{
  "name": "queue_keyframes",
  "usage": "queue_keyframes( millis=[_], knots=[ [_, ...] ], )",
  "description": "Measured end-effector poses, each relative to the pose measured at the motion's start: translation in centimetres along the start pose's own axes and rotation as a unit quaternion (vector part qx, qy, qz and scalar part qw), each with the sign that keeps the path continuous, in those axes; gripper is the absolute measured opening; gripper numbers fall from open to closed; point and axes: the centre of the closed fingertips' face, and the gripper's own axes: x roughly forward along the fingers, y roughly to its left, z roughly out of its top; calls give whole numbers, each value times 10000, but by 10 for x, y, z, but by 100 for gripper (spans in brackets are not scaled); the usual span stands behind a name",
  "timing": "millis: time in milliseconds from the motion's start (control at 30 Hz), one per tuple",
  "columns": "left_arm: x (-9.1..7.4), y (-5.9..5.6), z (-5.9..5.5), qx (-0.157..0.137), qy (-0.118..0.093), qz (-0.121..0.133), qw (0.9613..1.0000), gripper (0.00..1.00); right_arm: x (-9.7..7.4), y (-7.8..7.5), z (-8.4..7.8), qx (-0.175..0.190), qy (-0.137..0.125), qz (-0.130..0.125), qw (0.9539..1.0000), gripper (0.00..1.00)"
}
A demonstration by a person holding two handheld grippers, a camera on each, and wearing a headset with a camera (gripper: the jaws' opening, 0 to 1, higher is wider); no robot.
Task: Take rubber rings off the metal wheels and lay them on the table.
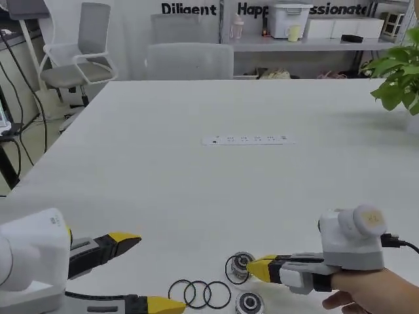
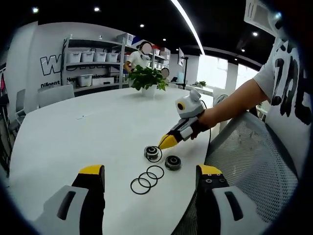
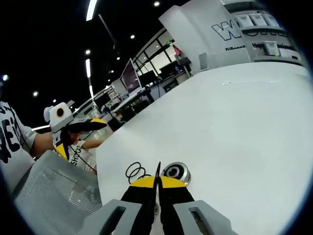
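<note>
Two metal wheels lie near the table's front edge. The farther wheel (image 1: 243,261) (image 2: 153,153) (image 3: 176,171) has a black rubber ring (image 1: 227,269) (image 3: 157,170) hanging loose around it. My right gripper (image 1: 262,269) (image 2: 167,141) (image 3: 157,182) is shut on that ring, whose thin edge sticks up between the jaws. The nearer wheel (image 1: 249,303) (image 2: 172,162) lies bare. Three loose rings (image 1: 200,294) (image 2: 146,178) (image 3: 135,172) lie in a row on the table to the left. My left gripper (image 1: 144,271) (image 2: 150,171) (image 3: 83,125) hovers open just left of them, holding nothing.
A white power strip (image 1: 245,140) lies at the middle of the white table (image 1: 196,190). A potted plant (image 1: 396,78) stands at the far right edge. Chairs (image 1: 190,60) stand behind the table. A mesh chair (image 2: 244,166) is beside the person.
</note>
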Motion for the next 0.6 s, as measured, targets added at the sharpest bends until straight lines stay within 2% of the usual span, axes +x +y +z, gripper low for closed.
queue_keyframes(
  millis=[333,600],
  knots=[
    [-14,-4,-4,198,20,36,9998,77,0,8,5,25,-16,59,10000,0],
    [-21,-1,-4,166,-26,93,9998,77,7,19,9,47,-21,164,9999,0]
  ],
)
